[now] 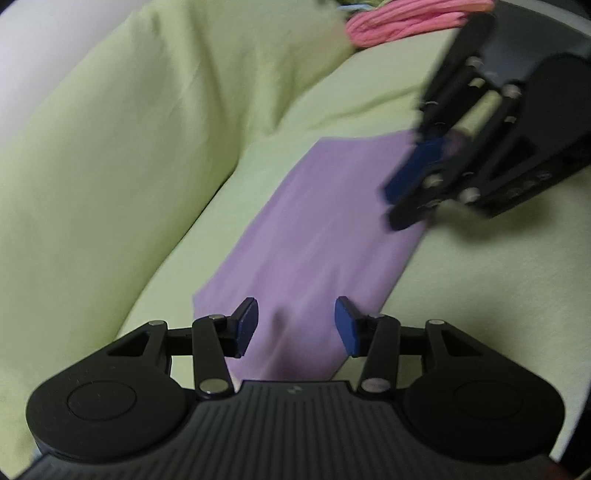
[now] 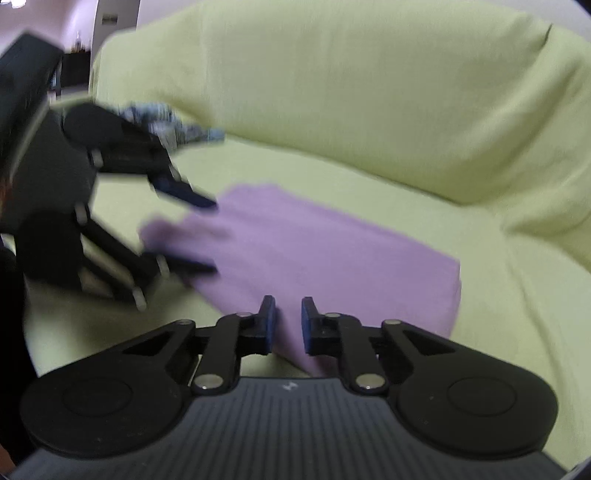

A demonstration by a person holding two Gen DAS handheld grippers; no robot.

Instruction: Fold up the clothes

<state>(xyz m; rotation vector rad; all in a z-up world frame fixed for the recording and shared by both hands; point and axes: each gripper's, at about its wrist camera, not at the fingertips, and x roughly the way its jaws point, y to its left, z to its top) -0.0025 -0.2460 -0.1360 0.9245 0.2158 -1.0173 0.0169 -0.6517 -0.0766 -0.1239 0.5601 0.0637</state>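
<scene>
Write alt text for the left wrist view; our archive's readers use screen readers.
A folded purple cloth lies flat on a green-covered sofa, with the left tongs open above its near end. The right tongs reach in over its far end; pink fabric sits behind.

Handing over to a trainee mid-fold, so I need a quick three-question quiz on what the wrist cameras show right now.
1. True or false: the left gripper has its jaws wide apart over the near end of the garment.
2. The folded garment on the green sofa cover is: A yellow, B purple, C blue.
3. Fill in: the bundle beyond the garment's far end is ___.
Key: 1 true; 2 B; 3 pink.
</scene>
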